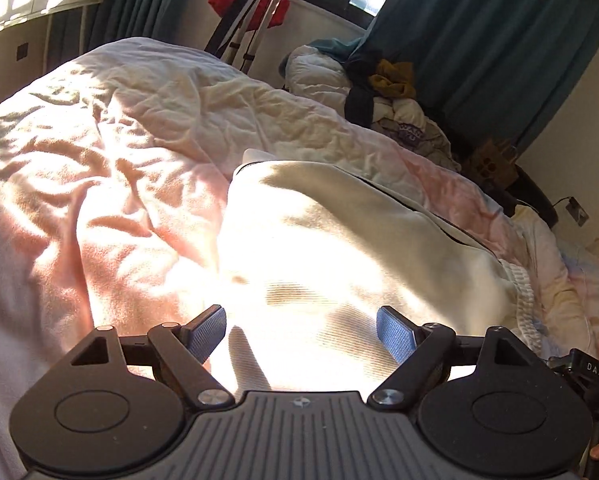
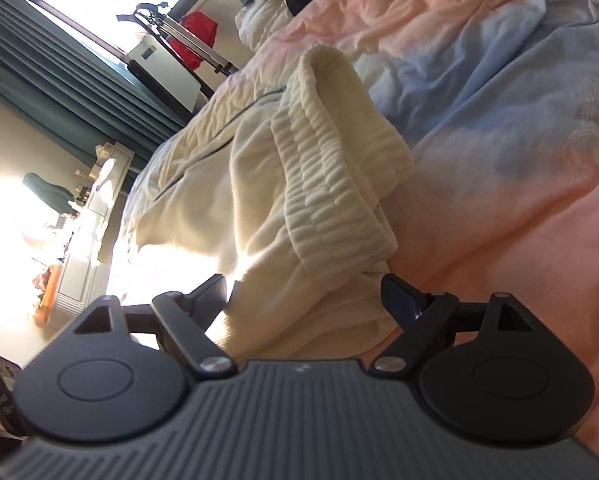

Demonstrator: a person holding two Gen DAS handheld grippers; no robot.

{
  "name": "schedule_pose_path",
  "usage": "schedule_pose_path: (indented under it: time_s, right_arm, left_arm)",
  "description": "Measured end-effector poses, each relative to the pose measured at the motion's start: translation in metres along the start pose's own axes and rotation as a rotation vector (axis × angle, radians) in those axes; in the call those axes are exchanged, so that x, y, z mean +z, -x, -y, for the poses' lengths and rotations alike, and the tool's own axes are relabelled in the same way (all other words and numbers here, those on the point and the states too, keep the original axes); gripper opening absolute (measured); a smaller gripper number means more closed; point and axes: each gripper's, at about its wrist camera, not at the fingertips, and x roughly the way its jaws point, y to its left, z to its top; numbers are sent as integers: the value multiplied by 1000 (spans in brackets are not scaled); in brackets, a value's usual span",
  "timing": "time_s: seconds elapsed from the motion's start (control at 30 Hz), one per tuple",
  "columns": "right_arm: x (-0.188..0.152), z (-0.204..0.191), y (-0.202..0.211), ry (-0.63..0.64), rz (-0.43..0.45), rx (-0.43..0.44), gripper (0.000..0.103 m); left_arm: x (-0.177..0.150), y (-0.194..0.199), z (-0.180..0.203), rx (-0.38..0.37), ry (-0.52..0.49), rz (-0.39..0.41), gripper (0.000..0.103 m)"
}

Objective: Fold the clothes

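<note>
A cream garment with a ribbed waistband lies on the pink and blue bedspread. My left gripper is open and hovers just above the near sunlit part of the garment. In the right wrist view the garment fills the middle, its ribbed band bunched and folded over. My right gripper is open, with its fingers either side of the garment's near edge beside the band. Nothing is held.
A heap of other clothes sits at the far end of the bed. A metal rack with a red item stands by the window, with teal curtains. A white dresser is at far left.
</note>
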Motion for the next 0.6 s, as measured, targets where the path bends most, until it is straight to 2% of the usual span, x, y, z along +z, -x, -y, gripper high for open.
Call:
schedule_pose_path:
  time_s: [0.1, 0.33, 0.43, 0.5, 0.57, 0.6]
  right_arm:
    - [-1, 0, -18, 17, -10, -39, 89]
    - [2, 4, -43, -41, -9, -10, 92]
    - [2, 6, -38, -80, 18, 66, 92]
    - [3, 4, -28, -94, 47, 165, 91]
    - [3, -2, -20, -76, 77, 237, 83]
    - [3, -4, -21, -53, 72, 211, 75]
  left_arm:
    - [2, -13, -8, -16, 36, -28, 90]
    - [6, -36, -6, -23, 33, -56, 91]
    - [8, -46, -7, -22, 36, -65, 91]
    - [7, -50, -7, -16, 37, -69, 88]
    - [6, -52, -8, -10, 37, -70, 78]
    - [6, -53, -8, -8, 37, -69, 75]
